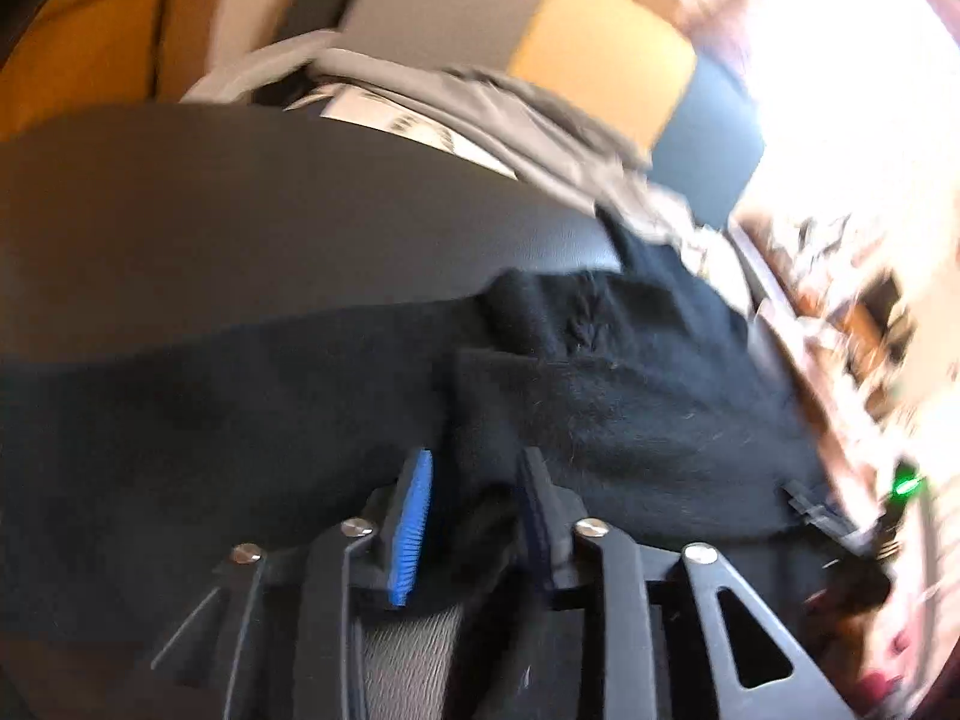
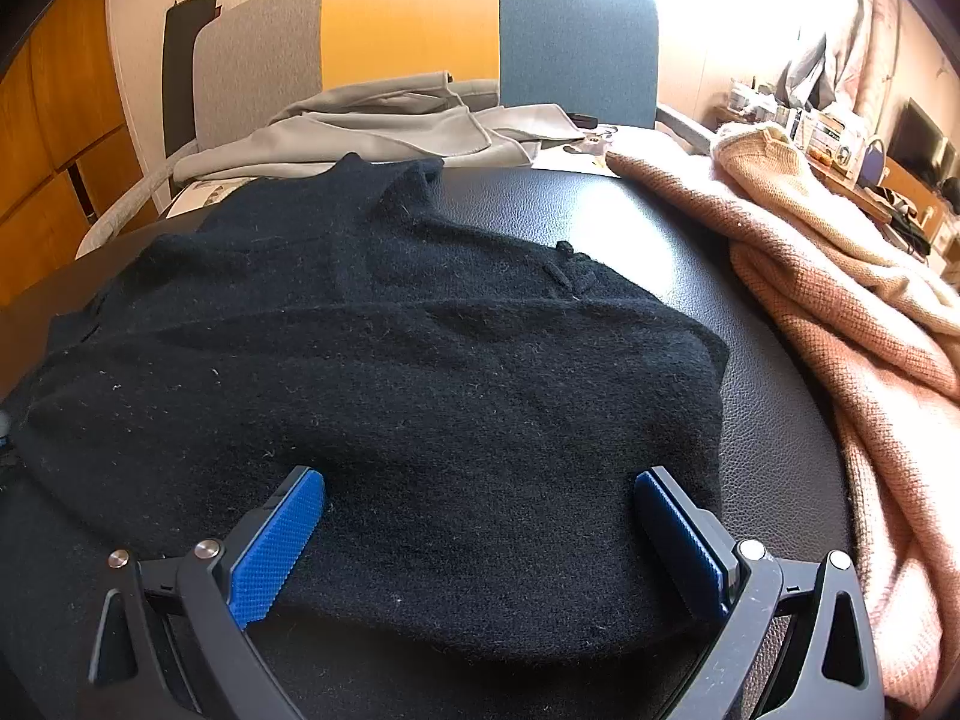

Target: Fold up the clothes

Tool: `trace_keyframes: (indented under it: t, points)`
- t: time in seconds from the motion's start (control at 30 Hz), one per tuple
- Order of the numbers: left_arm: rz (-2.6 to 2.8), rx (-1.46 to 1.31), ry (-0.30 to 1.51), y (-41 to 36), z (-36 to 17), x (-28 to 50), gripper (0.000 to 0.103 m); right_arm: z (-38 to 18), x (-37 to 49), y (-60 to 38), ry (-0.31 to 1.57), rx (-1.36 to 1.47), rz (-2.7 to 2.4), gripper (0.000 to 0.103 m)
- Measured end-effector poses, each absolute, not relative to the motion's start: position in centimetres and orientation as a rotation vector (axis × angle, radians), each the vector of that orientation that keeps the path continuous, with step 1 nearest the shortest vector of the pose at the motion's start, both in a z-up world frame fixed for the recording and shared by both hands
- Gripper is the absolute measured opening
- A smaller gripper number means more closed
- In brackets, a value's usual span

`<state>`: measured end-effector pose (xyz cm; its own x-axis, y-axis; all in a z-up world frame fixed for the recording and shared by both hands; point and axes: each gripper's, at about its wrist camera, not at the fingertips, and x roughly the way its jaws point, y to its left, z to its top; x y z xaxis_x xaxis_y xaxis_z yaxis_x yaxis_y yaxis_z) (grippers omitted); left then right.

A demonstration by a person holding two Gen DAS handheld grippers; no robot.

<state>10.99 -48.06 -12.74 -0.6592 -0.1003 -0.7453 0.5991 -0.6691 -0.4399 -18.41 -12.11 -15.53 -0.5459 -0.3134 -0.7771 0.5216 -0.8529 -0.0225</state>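
Pull the black sweater (image 2: 384, 372) slow and flat with the left gripper (image 1: 471, 516) pinching its edge, right gripper (image 2: 480, 528) wide open, holding nothing, above it.

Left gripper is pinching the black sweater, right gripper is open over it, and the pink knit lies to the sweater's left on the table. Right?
Not quite. The pink knit lies to the right of the black sweater, as the right wrist view shows. The rest holds: the left gripper pinches a fold of it, and the right gripper is open over it, on the table.
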Motion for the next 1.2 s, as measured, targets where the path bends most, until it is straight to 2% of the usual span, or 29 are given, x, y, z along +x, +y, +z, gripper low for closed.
trace_keyframes:
  t: [0.23,0.3,0.5,0.9,0.97,1.0,1.1,1.2]
  points:
    - [-2.117,0.705,1.06,-50.6,-10.3,25.5,0.038,-15.5,-18.4,-12.2,0.349,1.125,-2.382,0.103]
    - [-2.039,0.571,1.092,-52.4,-8.9,30.5,0.042,-15.5,-18.3,-12.2,0.351,1.125,-2.383,0.103]
    - [-1.802,0.269,1.341,-58.0,-8.6,41.9,0.049,-15.6,-18.3,-12.2,0.358,1.124,-2.385,0.103]
    - [-1.684,0.23,1.452,-61.1,-10.8,44.5,0.05,-15.5,-18.2,-12.2,0.362,1.125,-2.388,0.103]
    - [-1.674,0.21,1.471,-61.3,-10.9,44.6,0.048,-15.5,-18.1,-12.2,0.362,1.125,-2.389,0.103]
    - [-1.668,0.198,1.47,-61.4,-10.8,44.6,0.04,-15.5,-18.1,-12.2,0.362,1.125,-2.389,0.103]
    - [-1.658,0.165,1.484,-61.8,-10.8,44.8,0.027,-15.5,-18.1,-12.2,0.362,1.124,-2.388,0.103]
    - [-1.643,0.161,1.482,-62.2,-10.8,44.8,0.018,-15.5,-18.1,-12.2,0.36,1.124,-2.388,0.103]
